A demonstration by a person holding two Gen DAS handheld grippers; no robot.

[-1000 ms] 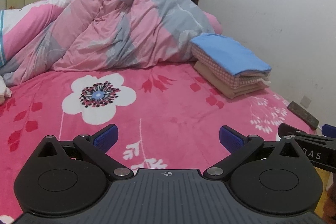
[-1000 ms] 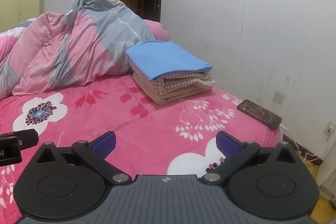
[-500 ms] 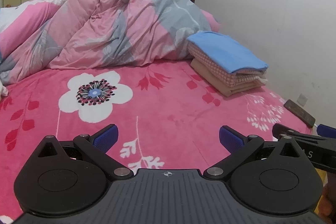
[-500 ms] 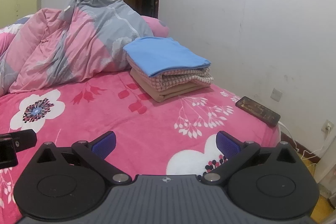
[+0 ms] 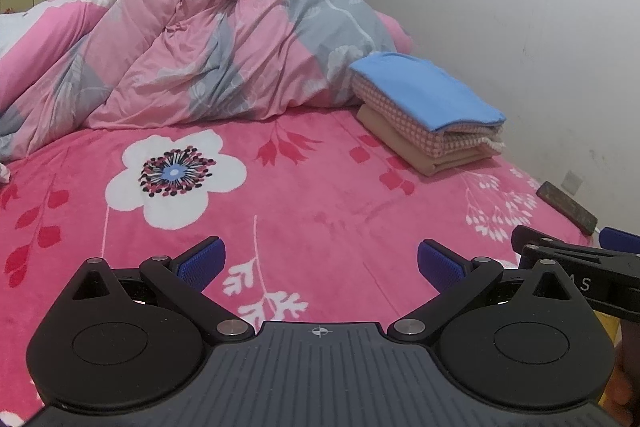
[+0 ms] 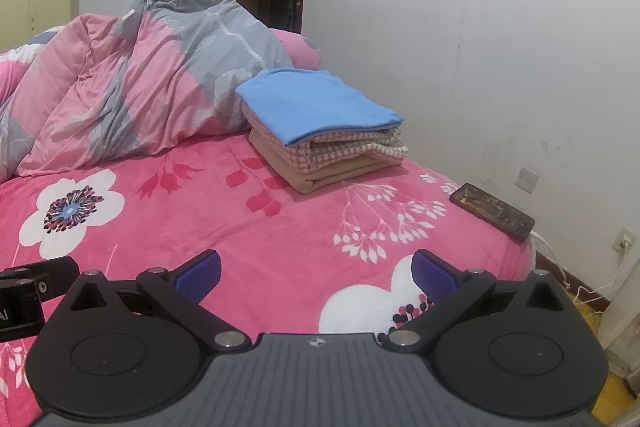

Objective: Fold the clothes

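A stack of folded clothes lies at the far right of the pink flowered bed: a blue piece on top, a pink checked one under it, a tan one at the bottom. It also shows in the right wrist view. My left gripper is open and empty, low over the bed's near part. My right gripper is open and empty too, beside the left one; its fingers show at the right edge of the left wrist view.
A crumpled pink and grey duvet is heaped at the back of the bed. A dark phone lies at the bed's right edge, with a white cable hanging to the floor. A white wall runs along the right.
Both grippers have shifted slightly, so the bed and the stack sit a little differently in view. Both stay open and empty.
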